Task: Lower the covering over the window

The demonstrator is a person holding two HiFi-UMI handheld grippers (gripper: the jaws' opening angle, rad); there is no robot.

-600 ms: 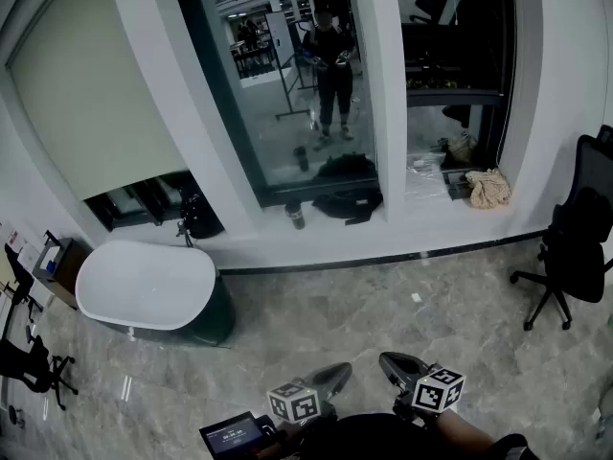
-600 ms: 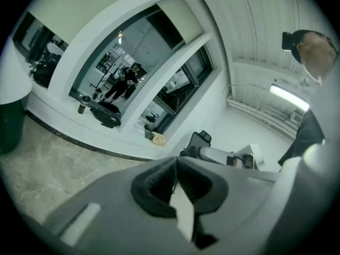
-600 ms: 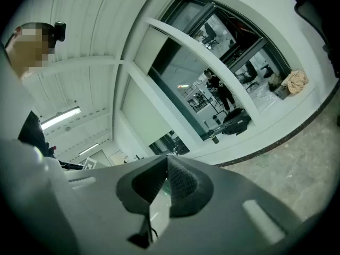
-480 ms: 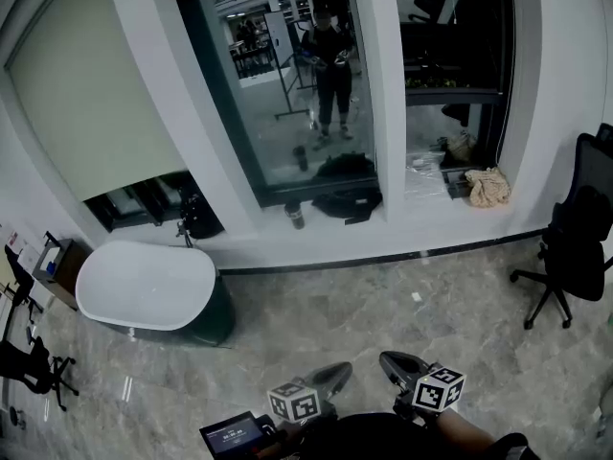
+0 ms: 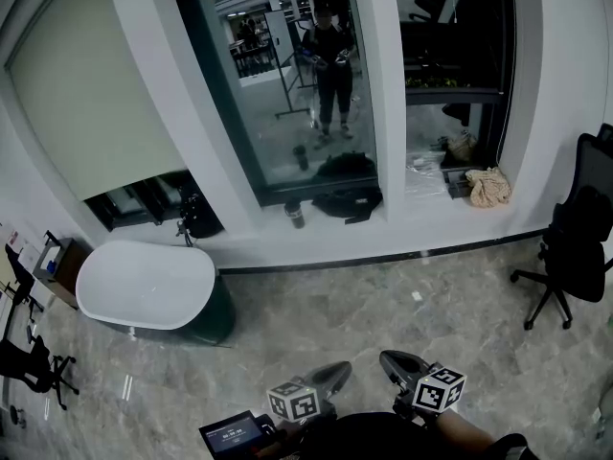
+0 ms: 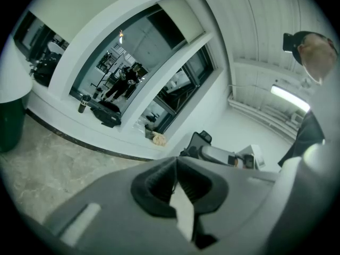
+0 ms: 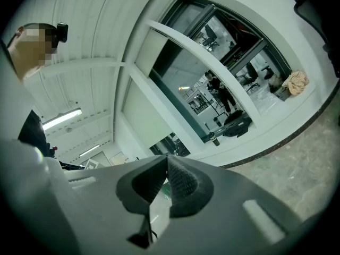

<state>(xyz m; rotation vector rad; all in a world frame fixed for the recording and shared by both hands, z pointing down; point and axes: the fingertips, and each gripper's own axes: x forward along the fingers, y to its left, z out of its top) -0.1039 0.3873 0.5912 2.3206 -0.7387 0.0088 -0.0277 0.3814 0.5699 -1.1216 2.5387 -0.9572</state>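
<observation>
My left tool (image 5: 337, 372) and right tool (image 5: 391, 360) are both closed on nothing. The pale beige roller blind (image 5: 86, 113) hangs partway down the left window, well ahead and up-left of them. I judge the left tool nearer.

No legible text or signs
</observation>
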